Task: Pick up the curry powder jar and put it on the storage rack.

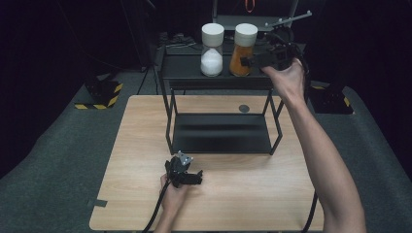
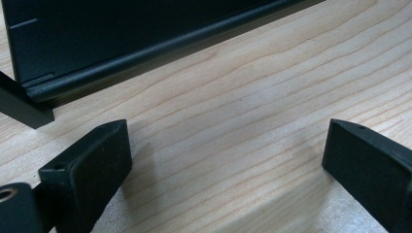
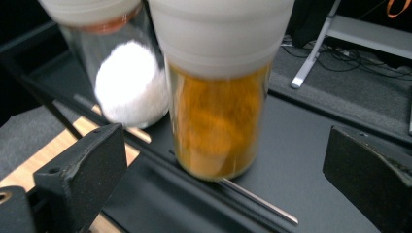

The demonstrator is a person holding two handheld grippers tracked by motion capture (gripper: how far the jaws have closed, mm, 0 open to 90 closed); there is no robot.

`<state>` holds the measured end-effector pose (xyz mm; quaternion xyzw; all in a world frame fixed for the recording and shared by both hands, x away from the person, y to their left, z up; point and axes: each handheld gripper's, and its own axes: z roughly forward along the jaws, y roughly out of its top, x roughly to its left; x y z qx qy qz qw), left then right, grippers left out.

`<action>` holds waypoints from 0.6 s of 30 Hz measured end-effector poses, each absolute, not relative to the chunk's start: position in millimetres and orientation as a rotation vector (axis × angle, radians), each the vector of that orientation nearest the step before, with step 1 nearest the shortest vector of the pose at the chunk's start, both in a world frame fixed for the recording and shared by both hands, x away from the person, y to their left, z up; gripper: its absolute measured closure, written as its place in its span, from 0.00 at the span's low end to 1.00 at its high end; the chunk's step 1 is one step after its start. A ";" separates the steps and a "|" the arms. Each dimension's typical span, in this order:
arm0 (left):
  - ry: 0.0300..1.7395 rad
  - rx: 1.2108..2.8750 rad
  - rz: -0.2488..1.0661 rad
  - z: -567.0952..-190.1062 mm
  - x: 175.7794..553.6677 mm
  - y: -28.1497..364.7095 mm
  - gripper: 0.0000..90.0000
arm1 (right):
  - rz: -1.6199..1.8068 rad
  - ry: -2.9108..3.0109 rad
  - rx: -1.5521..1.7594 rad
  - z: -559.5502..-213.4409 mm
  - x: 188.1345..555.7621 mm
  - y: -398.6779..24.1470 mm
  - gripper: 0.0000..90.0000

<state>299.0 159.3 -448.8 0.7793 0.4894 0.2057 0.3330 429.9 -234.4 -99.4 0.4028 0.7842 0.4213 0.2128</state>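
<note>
From the high view, no label or writing can be read on either jar. A light wooden table stands on grey carpet in a dark room, with black-and-yellow striped stand feet on the floor to the left and right. A black two-tier metal shelf sits on the far half of the table. On its upper tier stand two white-lidded glass jars side by side: the jar of white powder on the left and the jar of orange powder on the right, close but apart. The right gripper is raised at the shelf's upper tier, just to the right of the orange jar, its jaws pointing towards it. The left gripper rests low over the table in front of the shelf, well apart from both jars.

In the left gripper view, the left gripper has its jaws spread wide over bare wood grain with nothing between them; the shelf's black lower tray lies just ahead.

In the right gripper view, the right gripper has its jaws wide apart. The jar of orange powder stands upright between and just beyond them on the dark upper tier, with clear gaps to each pad. The jar of white powder stands behind it to the left
</note>
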 end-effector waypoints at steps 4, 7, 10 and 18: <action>1.277 2.037 0.538 -448.7 299.1 159.4 0.04 | 1.197 2.179 1.094 -105.1 423.3 -246.0 0.02; 1.279 2.033 0.538 -449.1 298.8 159.2 0.04 | 1.213 2.178 1.083 -109.0 420.0 -253.0 0.02; 1.279 2.032 0.538 -449.1 298.8 159.1 0.04 | 1.229 2.180 1.062 -111.3 416.3 -258.8 0.02; 1.279 2.033 0.539 -449.1 298.8 159.1 0.04 | 1.250 2.174 1.031 -119.1 409.4 -271.5 0.02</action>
